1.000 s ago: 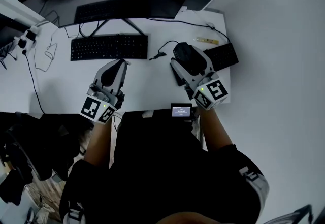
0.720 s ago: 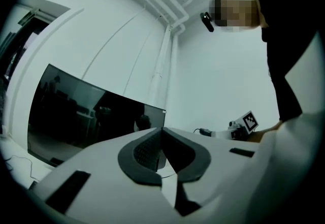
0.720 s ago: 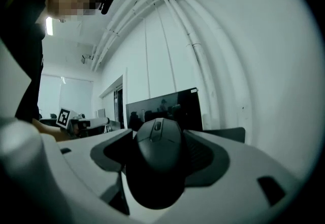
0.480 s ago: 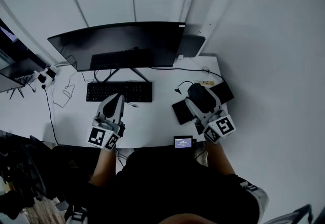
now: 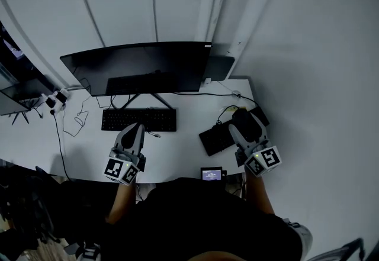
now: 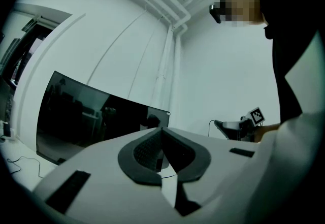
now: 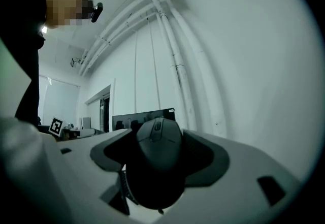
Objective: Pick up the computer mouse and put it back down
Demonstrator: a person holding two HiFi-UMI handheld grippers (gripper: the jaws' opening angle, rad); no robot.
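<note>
A white desk [image 5: 177, 150] carries a curved monitor [image 5: 136, 67], a black keyboard [image 5: 139, 119] and a dark mouse pad [image 5: 214, 139]. The left gripper [image 5: 136, 131] sits just in front of the keyboard, jaws pressed together and empty. The right gripper [image 7: 158, 156] clamps the black computer mouse [image 7: 157, 139] over the pad's right end.
</note>
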